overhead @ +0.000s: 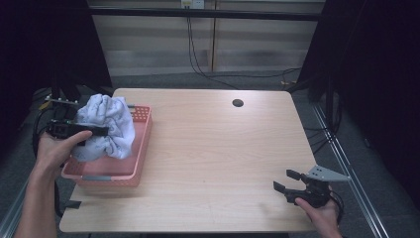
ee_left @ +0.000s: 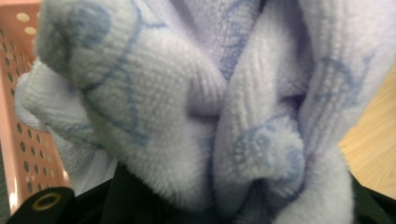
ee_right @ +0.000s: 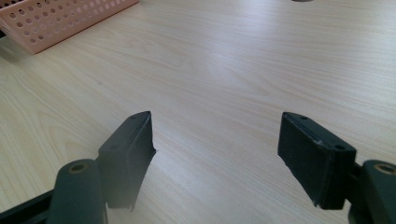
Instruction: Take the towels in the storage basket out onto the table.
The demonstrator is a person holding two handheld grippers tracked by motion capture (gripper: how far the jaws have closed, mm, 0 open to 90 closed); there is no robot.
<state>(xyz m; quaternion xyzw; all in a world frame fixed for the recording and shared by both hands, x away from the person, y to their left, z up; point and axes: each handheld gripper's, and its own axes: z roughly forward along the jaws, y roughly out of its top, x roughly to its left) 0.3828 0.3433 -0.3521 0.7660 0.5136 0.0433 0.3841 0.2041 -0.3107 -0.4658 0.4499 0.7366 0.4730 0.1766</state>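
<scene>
Dark curtains close off both sides of the room, and a pale wooden tabletop (overhead: 213, 148) fills the middle of the high view, with a small round hole (overhead: 237, 103) near its far edge. At its left edge sits a pink perforated basket (overhead: 141, 144). A light blue towel (overhead: 110, 124) is bunched above and partly inside that basket, its lower folds hanging down into it.

The left hand-held gripper (overhead: 91, 132) is pushed into the side of the bundle. In the left gripper view the fleecy towel (ee_left: 196, 107) crowds right up over the jaws, so they appear clenched on a thick fold, though the tips themselves are buried in cloth. The right hand-held gripper (overhead: 287, 181) rests low near the front right corner, well apart from the basket, its jaws spread wide and holding nothing, with bare wood between them in the right gripper view.

The towel looks soft, light and limp; it will sag and unroll rather than keep a shape, and its plush pile should give good friction. A pinch on a thick gathered fold is likely to hold well, but loose ends may drag on the basket rim. A second grip at a free corner or edge would probably help spread it.
</scene>
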